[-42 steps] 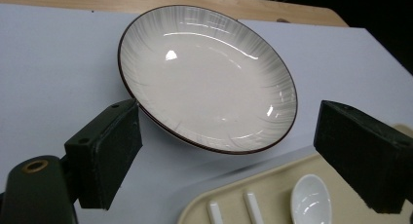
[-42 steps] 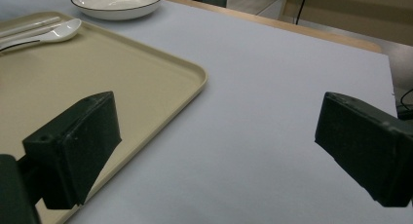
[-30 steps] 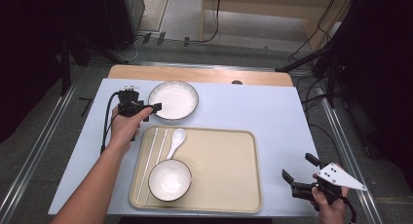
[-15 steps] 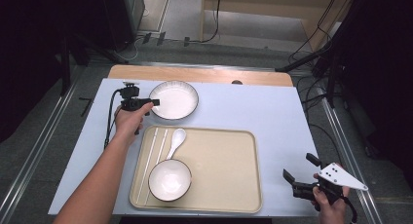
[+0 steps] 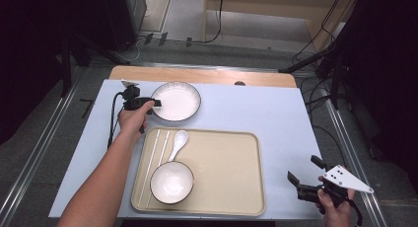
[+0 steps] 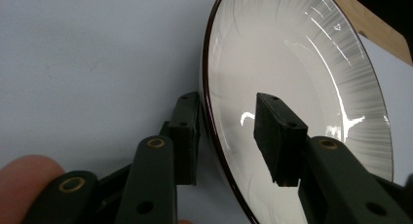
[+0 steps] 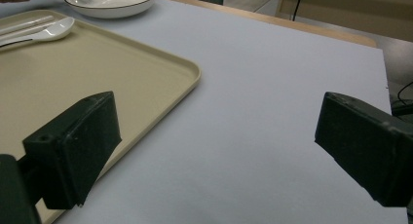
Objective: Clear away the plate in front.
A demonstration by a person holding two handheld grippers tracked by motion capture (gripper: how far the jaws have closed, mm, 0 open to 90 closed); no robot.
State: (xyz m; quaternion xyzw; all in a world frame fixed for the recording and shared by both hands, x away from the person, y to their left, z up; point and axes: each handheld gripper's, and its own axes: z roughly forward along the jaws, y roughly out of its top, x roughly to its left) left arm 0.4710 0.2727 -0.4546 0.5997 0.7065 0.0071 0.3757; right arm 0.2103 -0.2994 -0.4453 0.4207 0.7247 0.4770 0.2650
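While the left gripper (image 5: 154,103) has been closing its jaws astride the near rim of the plate (image 5: 176,100), pads not yet pressing, beyond the tray (image 5: 231,187), a lift seems imminent; right gripper (image 5: 308,176) idles agape.

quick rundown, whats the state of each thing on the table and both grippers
left gripper: fingers astride the plate's rim, just been closing, a gap still shows on the inner side
plate: empty, flat on the table
bowl: empty, upright in the tray
spoon: lying in the tray
chopsticks: lying along the tray's left side
tray: flat on the table
right gripper: open, holding nothing
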